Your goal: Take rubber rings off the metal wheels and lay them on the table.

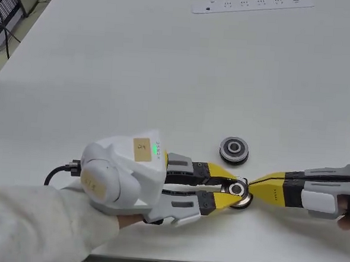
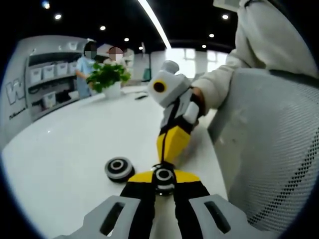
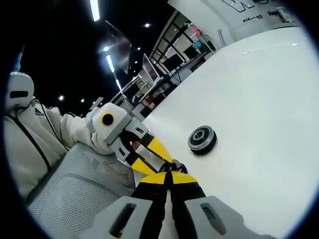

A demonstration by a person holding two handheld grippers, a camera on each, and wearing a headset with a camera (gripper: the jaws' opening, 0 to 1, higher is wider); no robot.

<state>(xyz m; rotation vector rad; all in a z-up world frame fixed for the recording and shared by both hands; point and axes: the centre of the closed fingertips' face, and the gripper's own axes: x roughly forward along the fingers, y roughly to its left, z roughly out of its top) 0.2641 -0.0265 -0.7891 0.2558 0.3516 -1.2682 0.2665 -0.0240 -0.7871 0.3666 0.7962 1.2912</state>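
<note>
Left gripper (image 1: pixel 233 191) is clamping the metal wheel (image 1: pixel 239 189); right gripper (image 1: pixel 251 191), seemingly pinching only the rubber ring (image 2: pixel 163 186) edge, is risking slipping off.

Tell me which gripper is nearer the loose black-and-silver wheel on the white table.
Left. The left gripper, holding a second wheel, has one jaw close beside the loose black-and-silver metal wheel; the right gripper sits farther off, beyond that second wheel.
</note>
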